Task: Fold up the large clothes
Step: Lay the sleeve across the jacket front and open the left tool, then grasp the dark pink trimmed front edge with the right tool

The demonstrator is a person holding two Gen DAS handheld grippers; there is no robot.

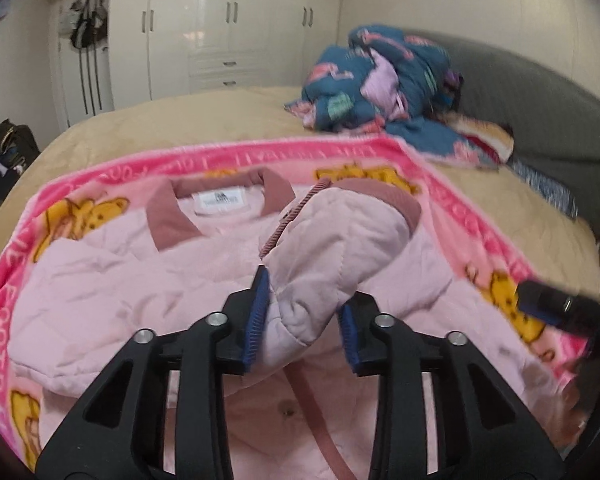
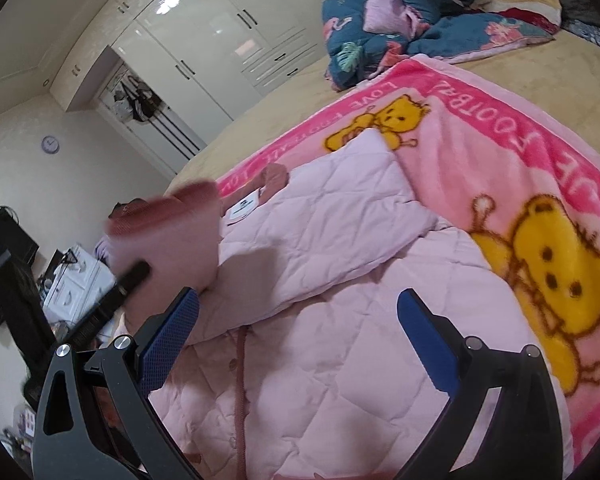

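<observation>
Pink quilted jacket (image 1: pixel 112 280) lies on pink blanket (image 1: pixel 80 176), mid-bed. Your left gripper (image 1: pixel 300 320) brackets sleeve (image 1: pixel 340 236), pads slack, likely laying it across chest. Right gripper (image 2: pixel 300 344) spread, empty, nearby.

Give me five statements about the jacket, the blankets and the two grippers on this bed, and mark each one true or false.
1. The pink quilted jacket lies on a pink bear-print blanket. True.
2. A sleeve of the jacket sits between the left gripper's blue pads. True.
3. The right gripper is clamped shut on the jacket's collar. False: its jaws stand wide apart with nothing gripped between them.
4. The jacket's white label shows inside the collar. True.
5. The blue patterned quilt is spread flat under the jacket. False: it is bunched up farther back on the bed, near the grey headboard.
</observation>
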